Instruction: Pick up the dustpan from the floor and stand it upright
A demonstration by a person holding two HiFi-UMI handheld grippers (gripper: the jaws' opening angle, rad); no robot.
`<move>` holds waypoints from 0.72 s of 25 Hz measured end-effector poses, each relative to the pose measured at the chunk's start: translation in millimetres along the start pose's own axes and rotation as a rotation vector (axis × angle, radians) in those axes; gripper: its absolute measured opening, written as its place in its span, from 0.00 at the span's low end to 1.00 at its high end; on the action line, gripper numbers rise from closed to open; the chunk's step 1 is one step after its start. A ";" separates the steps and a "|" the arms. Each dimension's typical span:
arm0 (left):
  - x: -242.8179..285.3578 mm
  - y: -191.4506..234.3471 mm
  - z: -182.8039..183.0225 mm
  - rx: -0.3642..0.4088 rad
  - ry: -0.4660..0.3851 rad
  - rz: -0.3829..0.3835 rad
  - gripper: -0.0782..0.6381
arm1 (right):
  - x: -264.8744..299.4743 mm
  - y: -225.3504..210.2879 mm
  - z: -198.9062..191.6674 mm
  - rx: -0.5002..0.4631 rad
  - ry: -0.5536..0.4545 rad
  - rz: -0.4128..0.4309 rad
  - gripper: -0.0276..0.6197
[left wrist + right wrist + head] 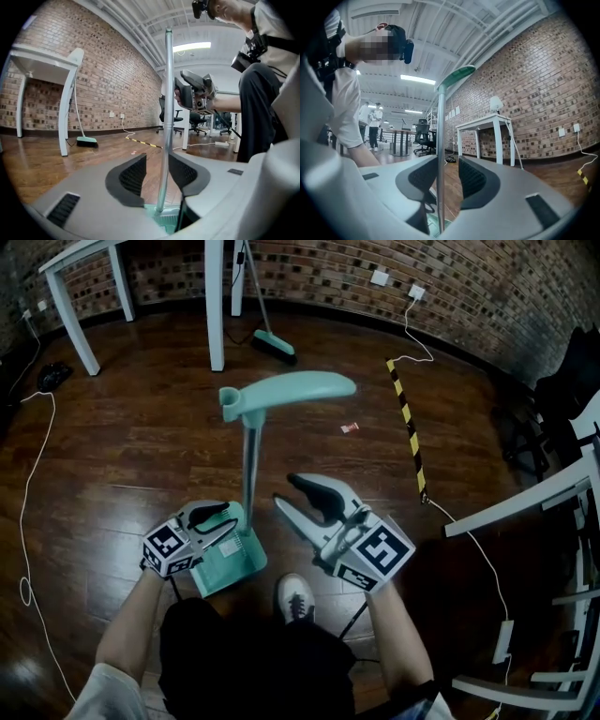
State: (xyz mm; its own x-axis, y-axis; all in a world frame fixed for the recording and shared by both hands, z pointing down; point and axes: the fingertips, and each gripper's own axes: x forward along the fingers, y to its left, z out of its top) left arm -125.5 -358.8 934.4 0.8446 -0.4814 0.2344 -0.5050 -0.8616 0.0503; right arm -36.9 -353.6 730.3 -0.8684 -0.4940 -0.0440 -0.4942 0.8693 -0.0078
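Note:
The teal dustpan stands upright on the wood floor, its pan (230, 563) down, a metal pole (249, 465) rising to a teal handle (291, 390). My left gripper (225, 519) hovers just above the pan, left of the pole, open. In the left gripper view the pole (165, 117) runs up between the spread pads (131, 176) without being pressed, with the pan (166, 220) below. My right gripper (298, 501) is open to the right of the pole, a little apart from it. The right gripper view shows the pole (440, 164) and handle (457, 75) in front of the parted pads.
A broom (272, 343) leans by a white table leg (215, 306) at the back. A yellow-black strip (409, 427) and a red scrap (349, 428) lie on the floor to the right. White cable (28, 512) runs at left; white furniture (525, 507) at right. The person's shoe (296, 596) is beside the pan.

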 end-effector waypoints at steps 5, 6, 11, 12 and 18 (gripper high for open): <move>-30.6 8.6 60.6 0.069 -0.030 0.086 0.13 | -13.8 -17.5 34.8 -0.032 -0.037 -0.045 0.03; -37.9 8.8 75.9 0.072 -0.038 0.110 0.10 | -14.5 -20.1 43.4 -0.038 -0.034 -0.058 0.02; -67.8 -6.8 155.5 0.081 -0.069 0.198 0.10 | -39.1 -28.8 106.2 -0.080 0.016 -0.150 0.02; -71.5 -11.5 173.3 0.078 -0.060 0.206 0.10 | -45.4 -29.9 120.5 -0.077 0.034 -0.159 0.02; -102.7 -28.1 295.3 0.037 -0.063 0.254 0.10 | -71.8 -43.1 220.4 -0.049 0.115 -0.208 0.02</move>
State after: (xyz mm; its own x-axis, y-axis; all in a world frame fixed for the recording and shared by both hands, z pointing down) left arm -145.6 -332.7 622.2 0.7014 -0.6911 0.1743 -0.6965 -0.7165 -0.0383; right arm 56.0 -352.3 513.7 -0.7456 -0.6629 0.0678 -0.6616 0.7486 0.0437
